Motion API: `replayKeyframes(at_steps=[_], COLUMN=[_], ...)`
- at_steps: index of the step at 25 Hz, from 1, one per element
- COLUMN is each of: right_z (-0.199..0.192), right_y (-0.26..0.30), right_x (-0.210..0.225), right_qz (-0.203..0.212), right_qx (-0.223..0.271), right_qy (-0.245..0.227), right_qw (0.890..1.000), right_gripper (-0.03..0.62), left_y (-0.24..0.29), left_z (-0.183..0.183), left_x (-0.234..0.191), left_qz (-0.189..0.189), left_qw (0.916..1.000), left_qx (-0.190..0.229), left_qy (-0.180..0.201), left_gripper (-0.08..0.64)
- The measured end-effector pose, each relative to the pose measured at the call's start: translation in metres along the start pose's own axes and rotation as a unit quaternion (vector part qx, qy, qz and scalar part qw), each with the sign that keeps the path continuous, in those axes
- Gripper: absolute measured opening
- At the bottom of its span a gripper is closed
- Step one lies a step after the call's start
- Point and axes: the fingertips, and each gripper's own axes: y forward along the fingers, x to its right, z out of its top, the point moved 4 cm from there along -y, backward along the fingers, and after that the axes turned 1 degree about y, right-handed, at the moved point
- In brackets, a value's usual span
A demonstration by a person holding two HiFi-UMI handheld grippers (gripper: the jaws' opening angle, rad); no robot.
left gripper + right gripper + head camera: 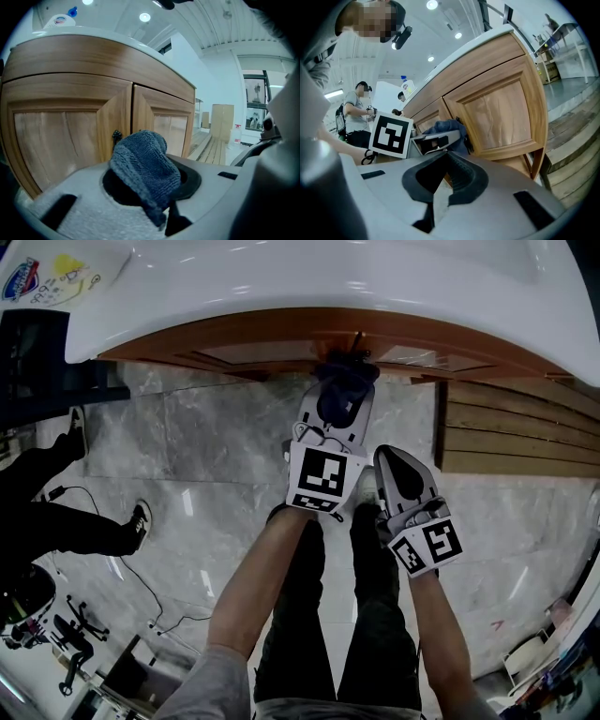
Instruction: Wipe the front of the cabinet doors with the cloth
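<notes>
- Grey marble floor [216, 446] runs up to the cabinet doors [70, 140], which are wood and sit under a white countertop [328, 287].
- Held up in front of the doors where they meet is the left gripper [154, 187], its jaws clamped on the bunched blue cloth [145, 173]. Whether the cloth touches the wood cannot be told.
- Hanging back from the doors, beside the left one, is the right gripper [440, 183], its jaws together with nothing between them.
- Risk: the dark door handle [116, 137] stands just beside the cloth. A sideways stroke could snag the pile on it and drag the cloth out of the jaws.
- Risk: only a wad of cloth sticks out, so hard pressing may bring the jaw tips onto the wood and scratch it.
- Risk: pushing near the seam could swing a door, if it is not latched.
- Around: wooden slats [516, 432] lie on the floor to the right of the doors. A bystander's shoes [141, 521] and a loose cable [131, 577] are well left of them. A detergent bottle [58, 19] stands above them on the countertop.
</notes>
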Motion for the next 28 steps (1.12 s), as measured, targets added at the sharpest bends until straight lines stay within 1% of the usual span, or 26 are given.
replayKeyframes(at_steps=[4, 9, 16, 21, 28], right_z=[0.0, 0.0, -0.003, -0.006, -0.014], right_y=[0.002, 0.006, 0.016, 0.023, 0.033], right_x=[-0.006, -0.02, -0.045, -0.055, -0.055], right_qz=[-0.001, 0.001, 0.01, 0.017, 0.021], right_qx=[0.0, 0.0, -0.003, -0.005, -0.009], right_qy=[-0.001, 0.001, 0.001, -0.003, -0.011], right_qw=[1.0, 1.0, 1.0, 1.0, 1.0], right_gripper=[0.009, 0.009, 0.009, 0.009, 0.009], left_y=[-0.018, -0.046, -0.076, -0.087, -0.1], left_z=[-0.001, -0.012, -0.025, -0.038, -0.069], left_x=[0.002, 0.002, -0.016, -0.04, -0.078], left_qz=[-0.003, -0.003, 0.013, 0.046, 0.093], left_qw=[1.0, 0.9999, 0.9995, 0.998, 0.9938], left_qx=[0.005, -0.004, -0.016, -0.022, -0.033], left_qy=[-0.005, -0.013, -0.024, -0.037, -0.051], left_gripper=[0.095, 0.095, 0.095, 0.095, 0.095])
